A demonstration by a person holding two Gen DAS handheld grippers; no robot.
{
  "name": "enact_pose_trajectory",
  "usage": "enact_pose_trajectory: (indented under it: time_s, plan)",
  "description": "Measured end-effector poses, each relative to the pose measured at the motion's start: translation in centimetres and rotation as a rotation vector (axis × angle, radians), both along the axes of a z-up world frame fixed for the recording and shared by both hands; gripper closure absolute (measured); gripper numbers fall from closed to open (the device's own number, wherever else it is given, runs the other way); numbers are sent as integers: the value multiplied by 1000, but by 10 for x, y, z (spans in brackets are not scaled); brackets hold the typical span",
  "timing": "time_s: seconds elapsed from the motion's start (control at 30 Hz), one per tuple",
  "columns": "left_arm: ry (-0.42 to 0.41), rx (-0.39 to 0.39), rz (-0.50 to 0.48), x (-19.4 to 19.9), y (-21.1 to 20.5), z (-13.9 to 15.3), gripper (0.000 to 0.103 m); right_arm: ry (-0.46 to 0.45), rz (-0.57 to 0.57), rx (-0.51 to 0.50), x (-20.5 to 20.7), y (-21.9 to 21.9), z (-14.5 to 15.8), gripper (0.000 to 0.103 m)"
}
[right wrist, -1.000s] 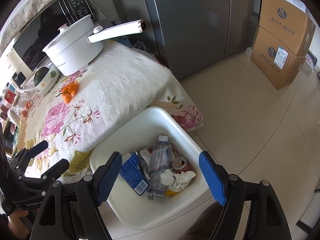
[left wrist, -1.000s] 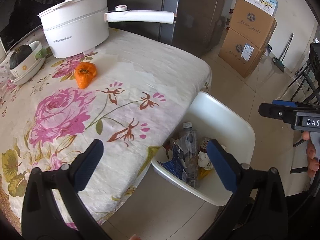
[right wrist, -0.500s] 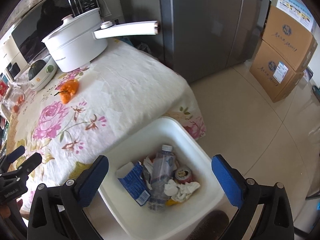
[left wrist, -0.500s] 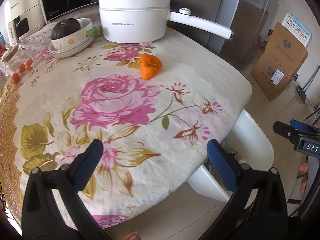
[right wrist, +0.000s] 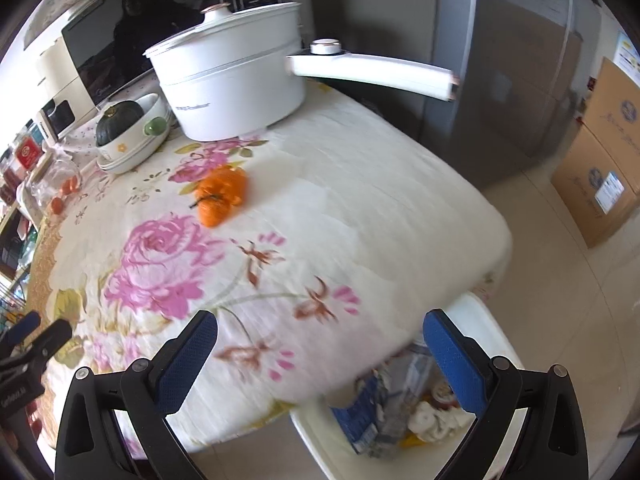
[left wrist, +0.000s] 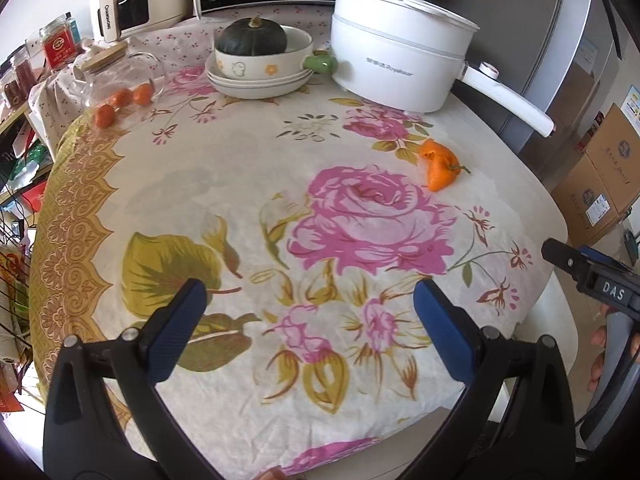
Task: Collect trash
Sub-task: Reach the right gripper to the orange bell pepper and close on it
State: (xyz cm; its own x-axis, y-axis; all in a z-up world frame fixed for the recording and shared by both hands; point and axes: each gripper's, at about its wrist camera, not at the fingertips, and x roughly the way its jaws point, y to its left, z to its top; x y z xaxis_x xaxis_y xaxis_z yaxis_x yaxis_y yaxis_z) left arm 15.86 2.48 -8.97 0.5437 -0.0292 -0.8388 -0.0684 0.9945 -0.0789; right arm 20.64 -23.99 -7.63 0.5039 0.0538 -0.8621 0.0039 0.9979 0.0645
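Left wrist view: my left gripper (left wrist: 306, 304), jaws spread wide, nothing between them, angled down over the flowered tablecloth (left wrist: 224, 184); ahead of it and off to its right, the orange peel (left wrist: 439, 166), the one scrap I judge remaining for collection, lying loose near the white pot (left wrist: 396, 68); further out, a squash in stacked bowls (left wrist: 260, 60). At the right edge, a hand (left wrist: 600, 356) carrying the other tool. Right wrist view: my right gripper (right wrist: 320, 356), jaws just opened to their widest, empty, tilted down across the table edge; directly beneath its right finger, the white bin (right wrist: 486, 322) on the floor, tucked beside the table for short drops, holding a blue carton (right wrist: 358, 412) and crumpled tissue (right wrist: 430, 420); peel (right wrist: 220, 194) well ahead, left of centre; both tools stand empty, presumably ready for it.
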Motion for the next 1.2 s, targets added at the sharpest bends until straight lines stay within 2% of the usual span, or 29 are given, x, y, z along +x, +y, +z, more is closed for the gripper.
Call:
enact_pose_trajectory:
  time_s: [0.2, 0.3, 0.47, 0.6, 0.7, 0.77, 0.8, 0.83, 0.87, 0.97, 1.2]
  plan:
    - [-40, 78, -7, -2, 27, 8, 0, -18, 49, -29, 34, 39, -17, 0]
    - [-51, 77, 8, -2, 42, 9, 0, -29, 64, -34, 53, 57, -28, 0]
    - [-51, 56, 32, -1, 57, 8, 0, -29, 51, 17, 81, 76, -47, 0]
    - [-64, 67, 27, 0, 59, 9, 0, -52, 61, -27, 94, 89, -55, 1]
    - [-75, 79, 20, 1, 57, 10, 0, -52, 64, -45, 102, 93, -62, 15]
    - [-76, 88, 14, 0, 56, 10, 0, -44, 63, -48, 106, 93, -65, 40]
    - [-76, 95, 11, 0, 55, 9, 0, -56, 61, -65, 106, 94, -65, 44]
    - [-75, 101, 7, 0, 54, 9, 0, -62, 71, -61, 106, 94, -64, 58]
    - [-74, 107, 4, 0, 52, 8, 0, -61, 78, -55, 106, 93, -63, 65]
    - [-74, 118, -7, -2, 48, 8, 0, -74, 94, -45, 99, 91, -57, 70]
    - [-101, 130, -11, -12, 39, 18, 0, -85, 126, -36, 64, 77, -33, 72]
